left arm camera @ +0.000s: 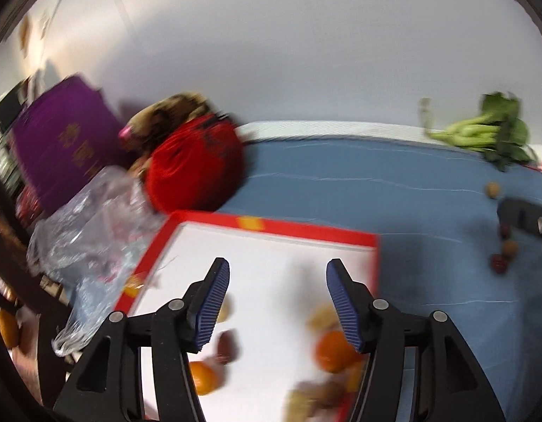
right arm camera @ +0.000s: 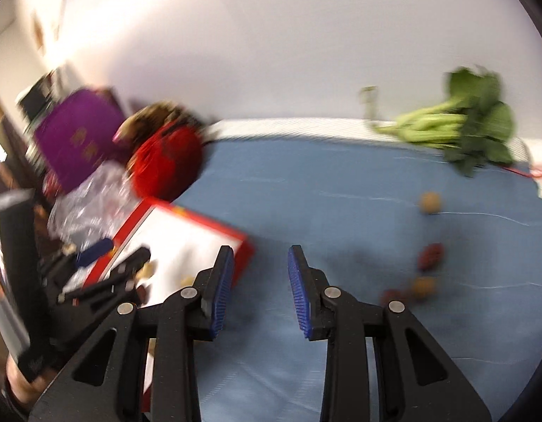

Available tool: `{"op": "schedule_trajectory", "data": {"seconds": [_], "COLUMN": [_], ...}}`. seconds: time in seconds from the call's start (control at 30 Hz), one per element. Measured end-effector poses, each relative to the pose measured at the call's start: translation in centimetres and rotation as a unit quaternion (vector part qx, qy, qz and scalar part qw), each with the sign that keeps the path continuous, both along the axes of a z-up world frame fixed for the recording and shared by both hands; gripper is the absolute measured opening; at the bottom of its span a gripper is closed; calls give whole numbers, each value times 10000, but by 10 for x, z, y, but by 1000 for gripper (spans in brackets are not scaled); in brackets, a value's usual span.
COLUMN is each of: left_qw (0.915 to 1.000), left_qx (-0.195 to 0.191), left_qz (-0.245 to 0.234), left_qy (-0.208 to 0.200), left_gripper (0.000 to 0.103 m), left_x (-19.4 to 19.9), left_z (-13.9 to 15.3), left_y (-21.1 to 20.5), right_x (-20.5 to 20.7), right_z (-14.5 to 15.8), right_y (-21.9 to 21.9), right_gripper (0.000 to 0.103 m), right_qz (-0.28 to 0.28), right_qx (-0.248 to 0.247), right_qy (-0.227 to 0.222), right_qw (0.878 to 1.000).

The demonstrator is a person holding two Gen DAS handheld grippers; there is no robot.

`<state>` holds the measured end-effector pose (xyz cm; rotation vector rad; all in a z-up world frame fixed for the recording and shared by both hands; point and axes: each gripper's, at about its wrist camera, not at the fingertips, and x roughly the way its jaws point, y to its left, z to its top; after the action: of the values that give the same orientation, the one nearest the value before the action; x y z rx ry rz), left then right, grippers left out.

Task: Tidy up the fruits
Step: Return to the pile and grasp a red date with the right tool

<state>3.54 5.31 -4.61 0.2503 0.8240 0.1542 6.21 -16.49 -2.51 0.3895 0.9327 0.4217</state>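
At the bottom of the left view, the left gripper [left arm camera: 278, 302] is hanging open and empty over the tray [left arm camera: 271, 227], where oranges [left arm camera: 336, 351] are already lying gathered. The right gripper [right arm camera: 260, 290] is hovering open and empty over the cloth [right arm camera: 341, 183], probably heading for the loose fruits [right arm camera: 431, 256] waiting at mid right, below the greens [right arm camera: 460, 130].

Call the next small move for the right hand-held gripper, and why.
Probably carry the right hand-held gripper right and forward to the nearest loose fruit, the tan one beside the dark red pieces on the blue cloth. Its jaws stand apart with nothing between them, and several small fruits lie outside the red-rimmed tray, which already holds oranges.
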Motion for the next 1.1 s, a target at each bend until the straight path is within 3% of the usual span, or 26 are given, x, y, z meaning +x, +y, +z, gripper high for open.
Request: {"op": "schedule_trajectory", "data": {"seconds": [0.3, 0.4, 0.6, 0.7, 1.0, 1.1], "left_qw": [9954, 9922, 9847, 9821, 9859, 9868], "left_qx": [-60, -121, -217, -324, -273, -337], "left_qz": [-935, -1191, -1619, -1705, -1459, -1394], "left_qy": [212, 349, 602, 728, 773, 754], "left_gripper": [61, 61, 61, 61, 61, 61], "left_x": [4, 8, 20, 23, 29, 30], "left_z": [-19, -28, -48, -54, -55, -53], "left_y": [-80, -105, -144, -150, -126, -121], "right_x": [9, 11, 21, 30, 49, 50], "right_z": [-21, -33, -47, -56, -82, -88], "right_y": [-96, -104, -103, -97, -76, -67], "right_gripper": [30, 30, 30, 30, 30, 19], "right_qz": [-974, -1017, -921, -909, -836, -838], "right_qx": [141, 164, 220, 109, -220, -547], "right_qy": [783, 1100, 1306, 1425, 1795, 1841], "right_qw": [9921, 9886, 9869, 9856, 9800, 9778]}}
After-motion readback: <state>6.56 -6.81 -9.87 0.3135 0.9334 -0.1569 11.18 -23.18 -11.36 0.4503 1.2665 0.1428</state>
